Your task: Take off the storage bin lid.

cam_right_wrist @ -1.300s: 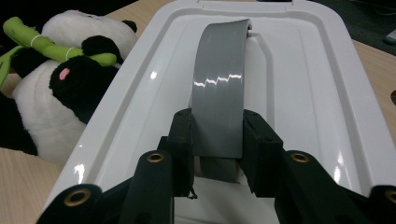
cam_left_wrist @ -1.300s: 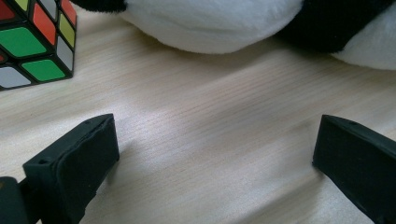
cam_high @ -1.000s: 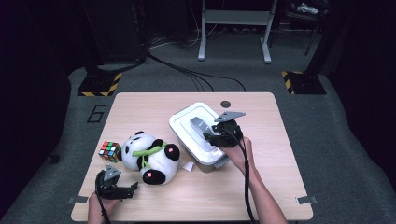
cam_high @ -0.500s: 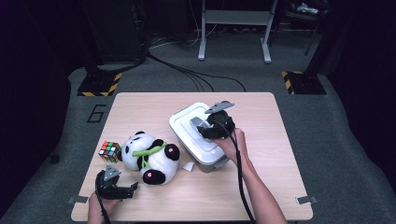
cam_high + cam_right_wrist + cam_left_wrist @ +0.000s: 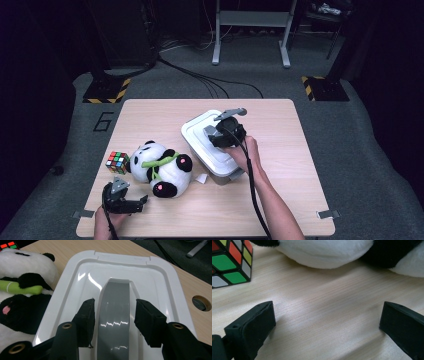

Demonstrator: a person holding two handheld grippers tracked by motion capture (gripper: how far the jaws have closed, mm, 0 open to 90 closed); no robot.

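Left claw (image 5: 131, 205), lower left of the high view, rests spread on the worktop (image 5: 300, 200), holding nothing, near the plush panda (image 5: 160, 167) and puzzle cube (image 5: 117, 162). Right claw (image 5: 113, 320) straddles the grey handle (image 5: 115, 310) of the white bin lid (image 5: 200, 131) at frame centre; jaws have just been closing, pads not yet pressing. Lid still seated; grip and lift remain.

Light wooden table (image 5: 300, 165) with rounded corners stood on grey floor. A white lidded box (image 5: 210, 150) lay near its centre; a plush panda (image 5: 160, 167) lay at the box's 8 o'clock, a colour cube (image 5: 117, 162) at the panda's 9 o'clock, a small white scrap (image 5: 201, 178) between panda and box
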